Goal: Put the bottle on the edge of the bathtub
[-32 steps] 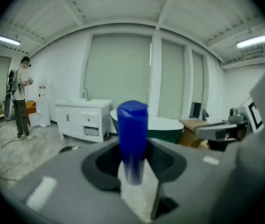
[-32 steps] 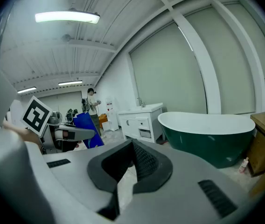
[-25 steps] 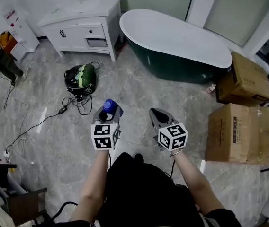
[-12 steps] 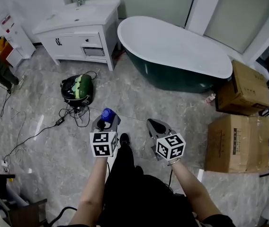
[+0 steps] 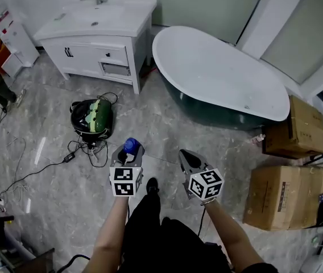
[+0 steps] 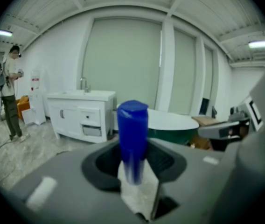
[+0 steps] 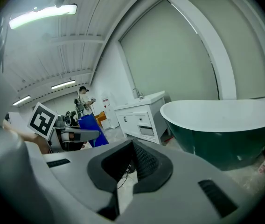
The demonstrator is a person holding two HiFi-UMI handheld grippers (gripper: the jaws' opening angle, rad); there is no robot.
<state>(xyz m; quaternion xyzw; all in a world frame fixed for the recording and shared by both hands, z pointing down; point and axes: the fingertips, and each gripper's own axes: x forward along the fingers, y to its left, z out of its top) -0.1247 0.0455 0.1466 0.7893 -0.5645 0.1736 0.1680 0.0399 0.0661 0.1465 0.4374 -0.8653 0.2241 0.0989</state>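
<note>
A blue bottle (image 5: 130, 145) stands upright between the jaws of my left gripper (image 5: 128, 148), which is shut on it. In the left gripper view the bottle (image 6: 132, 134) fills the middle, with the pads closed against its sides. My right gripper (image 5: 187, 154) is held beside it, shut with nothing in it; its view shows the pads (image 7: 144, 164) together. The bathtub (image 5: 218, 73), white inside and dark green outside, stands ahead on the floor, well beyond both grippers. It also shows in the left gripper view (image 6: 174, 122) and the right gripper view (image 7: 221, 115).
A white vanity (image 5: 96, 24) stands left of the tub. A black and green helmet (image 5: 92, 115) with cables lies on the floor ahead left. Cardboard boxes (image 5: 289, 132) are stacked at the right. A person (image 6: 9, 92) stands at the far left.
The view has moved forward, so the tub and vanity sit a little nearer and more to the right. Both grippers keep their places; the bottle stays held in the left one.
</note>
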